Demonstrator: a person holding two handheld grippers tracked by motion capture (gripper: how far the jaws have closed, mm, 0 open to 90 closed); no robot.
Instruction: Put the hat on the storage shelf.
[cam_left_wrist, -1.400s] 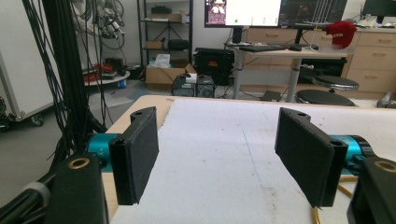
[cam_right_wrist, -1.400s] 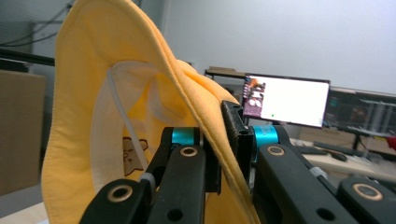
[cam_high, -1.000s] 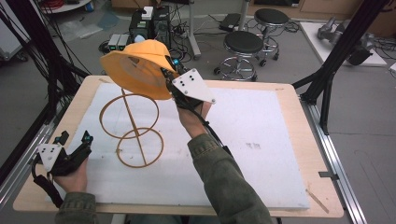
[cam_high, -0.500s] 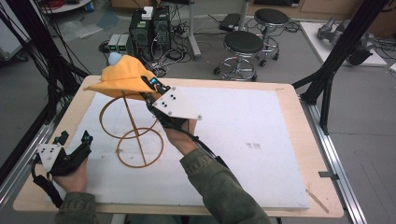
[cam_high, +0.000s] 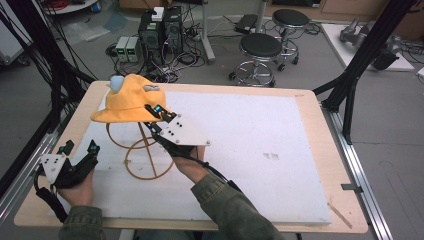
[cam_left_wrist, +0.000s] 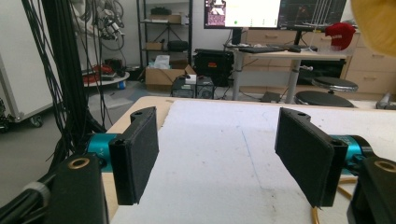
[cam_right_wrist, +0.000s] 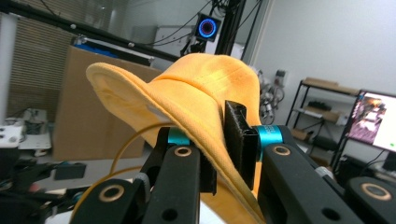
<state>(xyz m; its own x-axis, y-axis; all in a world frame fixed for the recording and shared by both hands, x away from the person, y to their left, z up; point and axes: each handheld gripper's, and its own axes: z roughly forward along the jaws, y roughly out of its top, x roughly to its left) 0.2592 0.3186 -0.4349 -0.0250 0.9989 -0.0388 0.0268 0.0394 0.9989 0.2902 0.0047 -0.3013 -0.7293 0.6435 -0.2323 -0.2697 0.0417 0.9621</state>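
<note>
Workstation: white foam board on a wooden table, computers and stools on the floor beyond. Right gripper: jaws nearly closed, pinching the brim of the yellow bucket hat. Left gripper: jaws wide apart, holding nothing, resting near the table edge left of the wire hat stand. The hat sits over the top of the stand. Handling judgement: soft, light fabric, folds under the pads; take hold at the brim edge, as gripped. Right gripper view shows brim fabric pressed between the jaws; high view shows the stand's rings and base below the hat
</note>
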